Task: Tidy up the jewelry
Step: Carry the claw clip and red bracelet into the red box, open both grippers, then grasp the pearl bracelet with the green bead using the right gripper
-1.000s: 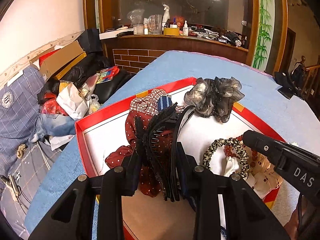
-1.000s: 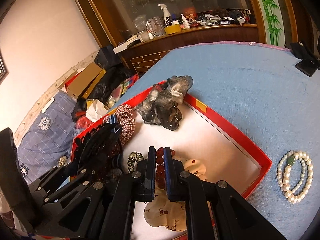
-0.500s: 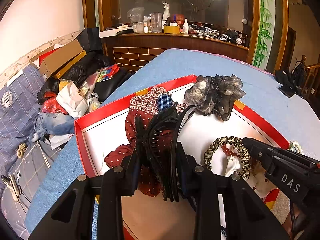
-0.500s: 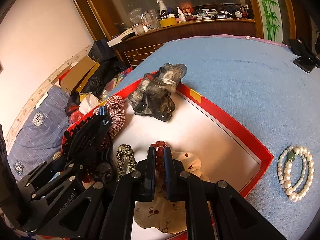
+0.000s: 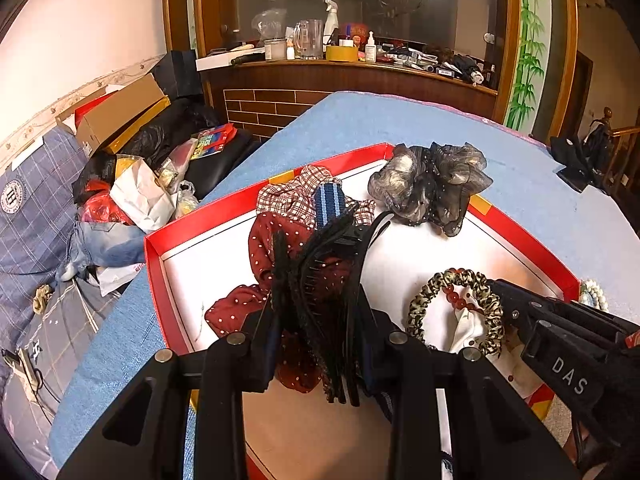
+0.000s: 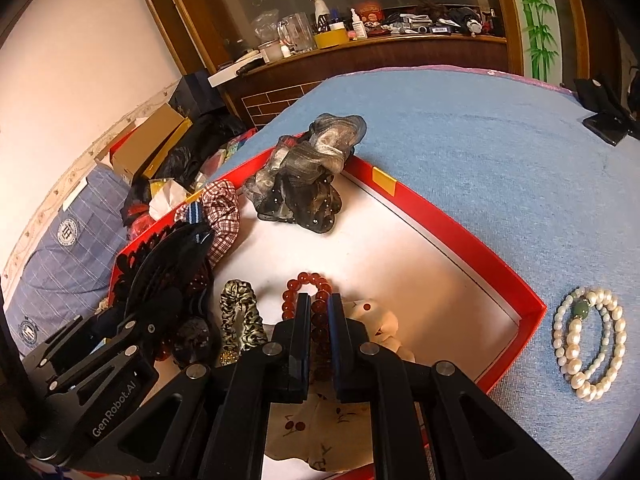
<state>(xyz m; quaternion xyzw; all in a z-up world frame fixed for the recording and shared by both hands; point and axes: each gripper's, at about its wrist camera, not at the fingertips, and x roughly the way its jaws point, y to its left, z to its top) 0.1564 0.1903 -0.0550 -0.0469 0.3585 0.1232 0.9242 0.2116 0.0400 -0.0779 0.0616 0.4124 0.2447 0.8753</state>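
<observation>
A red box with a white floor lies on the blue cloth. My left gripper is shut on a bundle of black hair combs and headbands, held over a red polka-dot scrunchie. My right gripper is shut on a red bead bracelet, whose loop sticks out past the fingertips, low over the box's near right part. It reaches in from the right in the left wrist view, right gripper. A pearl bracelet lies outside the box on the cloth, to the right.
Inside the box are a grey sheer scrunchie at the far side, a plaid scrunchie, a leopard scrunchie and a white cherry-print scrunchie. Clutter and bags are piled left of the bed. A cluttered wooden counter stands behind.
The right gripper has dipped slightly lower over the box's near right, the bead bracelet still in it. The left gripper and its bundle have stayed put.
</observation>
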